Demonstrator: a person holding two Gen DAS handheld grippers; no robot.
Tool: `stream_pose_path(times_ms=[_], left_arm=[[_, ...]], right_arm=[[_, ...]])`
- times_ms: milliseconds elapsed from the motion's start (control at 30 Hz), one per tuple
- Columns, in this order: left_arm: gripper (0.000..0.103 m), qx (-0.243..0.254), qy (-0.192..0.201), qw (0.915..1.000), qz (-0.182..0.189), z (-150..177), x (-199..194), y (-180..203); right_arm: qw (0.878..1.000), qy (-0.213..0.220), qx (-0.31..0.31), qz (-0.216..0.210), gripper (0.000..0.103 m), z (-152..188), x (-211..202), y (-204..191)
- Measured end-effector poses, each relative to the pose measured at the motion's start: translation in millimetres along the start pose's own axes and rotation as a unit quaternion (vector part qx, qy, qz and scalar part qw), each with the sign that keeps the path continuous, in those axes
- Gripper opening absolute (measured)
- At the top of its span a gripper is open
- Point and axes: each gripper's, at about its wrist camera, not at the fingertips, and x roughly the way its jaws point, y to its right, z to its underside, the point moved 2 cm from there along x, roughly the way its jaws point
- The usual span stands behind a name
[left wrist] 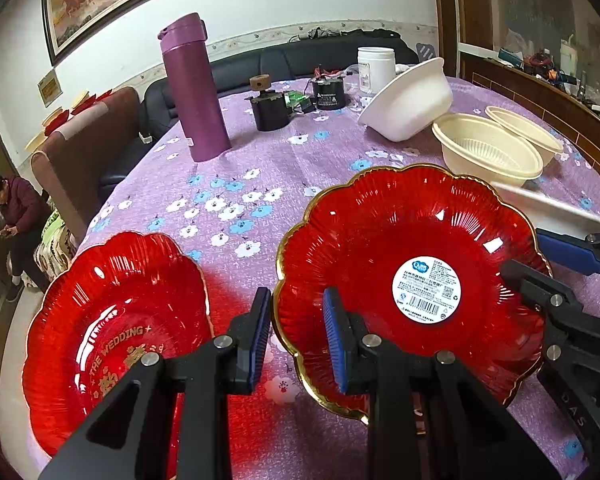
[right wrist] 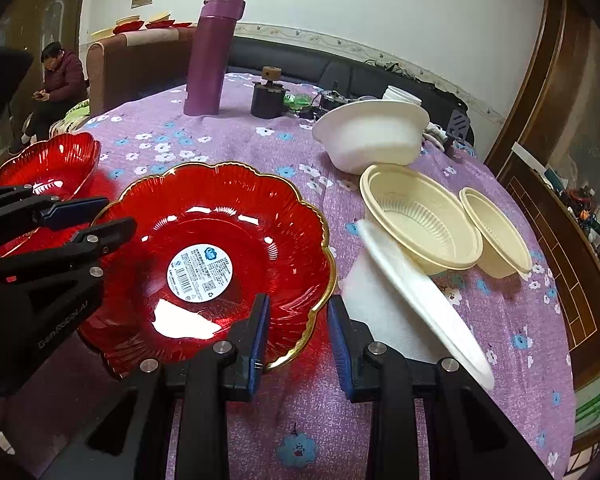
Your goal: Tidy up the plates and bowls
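A: Purple flowered cloth covers a round table in a living room, with a dark sofa at the far side. What's on it that matters?

B: Two red scalloped plates. The gold-rimmed one with the round label lies near and centre; the other red plate, lettered "THE WEDDING", lies just left of it, the two rims close but apart. Far right are a tilted white bowl and two cream bowls, side by side. A white bowl leans on edge right of the labelled plate, against the nearer cream bowl.

A: And the grippers?

B: The left gripper is released, jaws spread astride the left rim of the labelled plate, one pad outside and one over the plate. The right gripper is also released, holding nothing, its gap lying between the plate's right rim and the leaning white bowl.

A: Which step is this, would you say?

B: Early sorting, I judge: nothing is stacked yet. The left looks poised to take the labelled plate by its rim.

A: What does the next move need?

B: Closing on the thin rim squarely, then lifting it level onto the wedding plate. The glossy plastic may slip, so the grip should be deep. A purple flask stands well clear at the far left.
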Motion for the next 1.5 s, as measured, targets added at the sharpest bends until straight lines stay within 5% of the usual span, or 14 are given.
stream_pose_path(times_ms=[1000,1500], left_arm=[[0.025,-0.031,0.050,0.9981,-0.015,-6,-38,-32],[0.025,-0.092,0.056,0.9926,-0.057,4,-50,-96]], right_arm=[[0.999,0.042,-0.021,0.000,0.032,-22,-29,-16],[0.995,0.069,-0.076,-0.019,0.032,-56,-35,-65]])
